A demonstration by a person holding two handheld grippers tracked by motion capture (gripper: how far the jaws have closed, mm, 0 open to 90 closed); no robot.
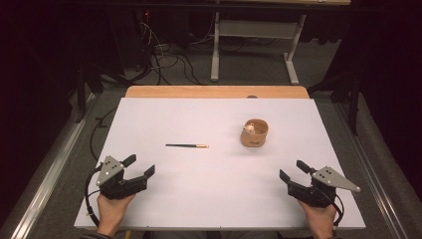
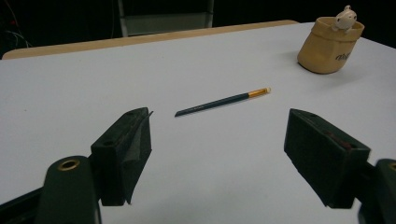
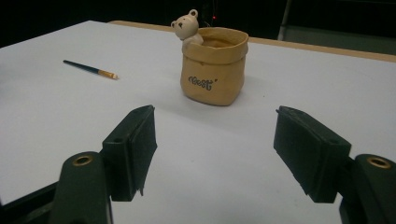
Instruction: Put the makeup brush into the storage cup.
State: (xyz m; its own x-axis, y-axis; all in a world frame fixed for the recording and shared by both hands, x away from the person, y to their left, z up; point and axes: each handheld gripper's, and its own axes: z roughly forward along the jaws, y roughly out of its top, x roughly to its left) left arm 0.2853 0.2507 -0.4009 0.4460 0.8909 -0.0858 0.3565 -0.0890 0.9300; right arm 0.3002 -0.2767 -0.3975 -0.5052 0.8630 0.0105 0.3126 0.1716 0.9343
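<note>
left claw [image 1: 140, 166] spread, empty | brush [image 1: 186, 146] ahead, well apart

dark brush [image 1: 187, 146] flat, tan pot [image 1: 254, 133] upright

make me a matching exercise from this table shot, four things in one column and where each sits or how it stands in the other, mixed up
Things:
1. brush
2. tan pot with a bear figure
3. left gripper
4. right gripper

Places or states:
A. stands upright right of the table's middle
B. held at the near right of the table, jaws open and bare
C. lies flat near the middle of the white table
D. held at the near left of the table, jaws open and bare

Pairs: 1-C, 2-A, 3-D, 4-B
</note>
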